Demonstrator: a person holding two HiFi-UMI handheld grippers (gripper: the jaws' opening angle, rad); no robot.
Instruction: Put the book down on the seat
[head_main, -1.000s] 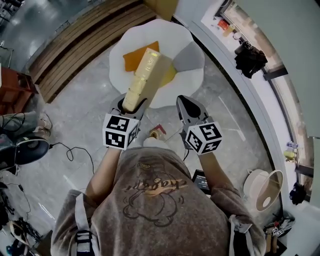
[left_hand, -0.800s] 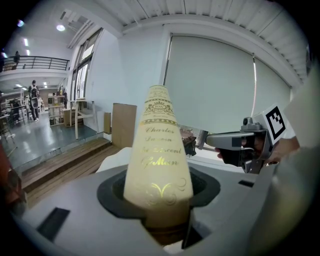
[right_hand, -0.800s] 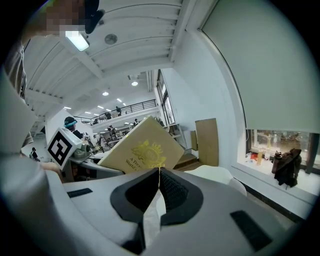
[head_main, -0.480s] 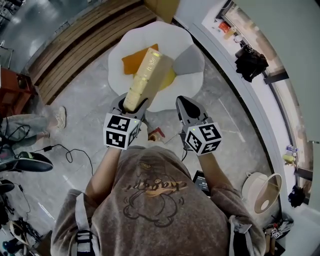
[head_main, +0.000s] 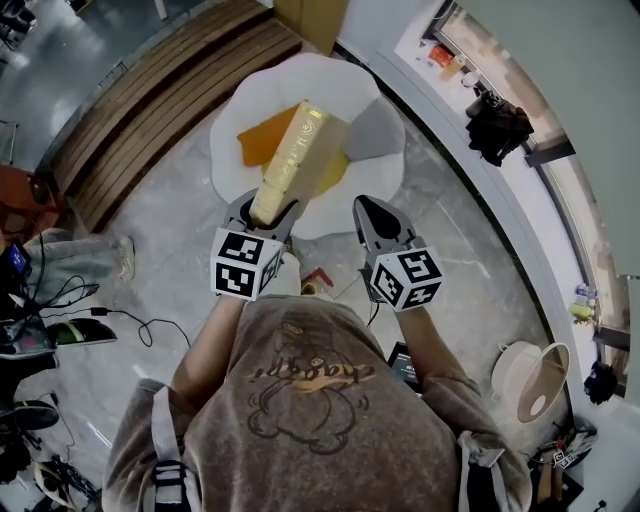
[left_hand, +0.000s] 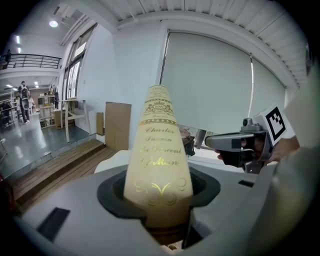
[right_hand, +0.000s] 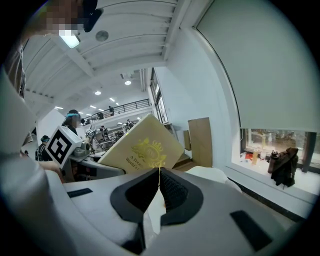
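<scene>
At your far left a black cable (head_main: 150, 328) trails over the grey floor (head_main: 170, 220), and beyond it runs a slatted wooden platform (head_main: 150, 100).

Next comes your left hand-held gripper (head_main: 268, 212), clenched on the book (head_main: 290, 155). Its jaws press on the two covers at the near end. The cream spine with gilt lettering faces up and reaches away from you. The book is in the air, tilted, and held out over the seat (head_main: 228, 115), not lying on it. From your head camera its far end shows over the middle of the seat, where an orange cushion (head_main: 262, 140) lies to the left of the spine. The seat itself is white with a wavy rim and stands on the floor straight ahead of you. A brown cardboard panel (head_main: 312, 15) leans against the wall behind it.

To the right, your right hand-held gripper (head_main: 363, 203) is clenched on nothing. Its own view shows the dark pads meeting tip to tip with no object between them. It points at the near right edge of the seat, level with the left one and apart from the book.

Farther right, a black bag (head_main: 497, 122) sits on the window ledge (head_main: 440, 45).
</scene>
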